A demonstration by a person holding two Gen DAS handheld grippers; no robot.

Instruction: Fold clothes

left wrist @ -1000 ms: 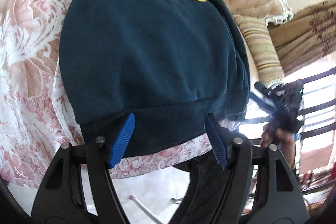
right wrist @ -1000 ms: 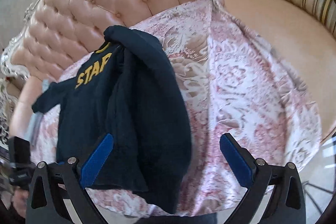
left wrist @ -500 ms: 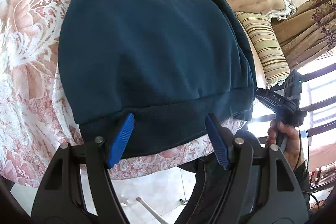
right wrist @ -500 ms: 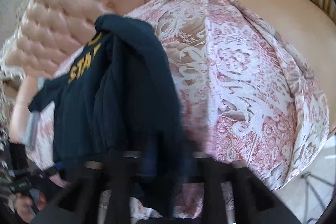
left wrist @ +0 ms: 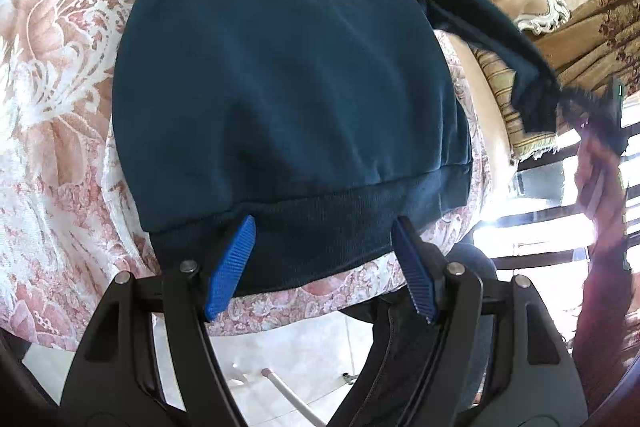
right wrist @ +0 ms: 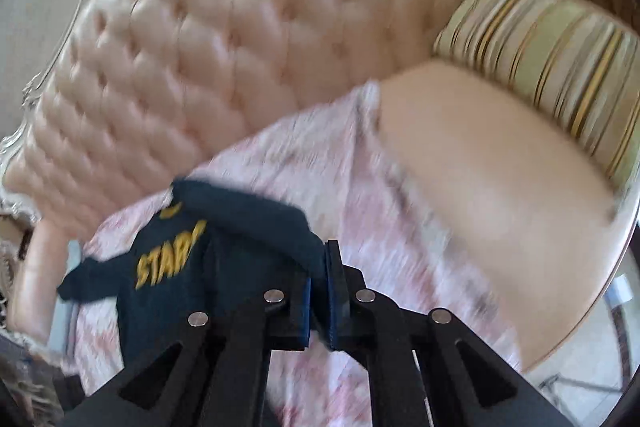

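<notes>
A navy sweatshirt [left wrist: 280,87] with yellow "STARS" lettering lies face up on the sofa seat, its ribbed hem nearest me. My left gripper [left wrist: 324,227] stands open right over that hem, one blue pad at each side and no grip on the cloth. My right gripper [right wrist: 320,267] is shut on the end of one sleeve [right wrist: 256,215] and holds it raised off the seat. In the left wrist view that sleeve [left wrist: 480,23] stretches out to the right toward the blurred right gripper [left wrist: 592,107]. The other sleeve [right wrist: 76,279] lies out to the far side.
A pink lace cover [left wrist: 52,107] lies under the sweatshirt on a tufted sofa [right wrist: 220,47]. A striped cushion [right wrist: 552,59] leans at the sofa's right end beside bare seat [right wrist: 480,155]. Tiled floor [left wrist: 280,355] and a person's dark trouser leg [left wrist: 400,367] lie below the seat edge.
My right gripper has shut on the sleeve that lay folded over the sweatshirt's right side and lifted it up and out to the right. The left gripper has kept still.
</notes>
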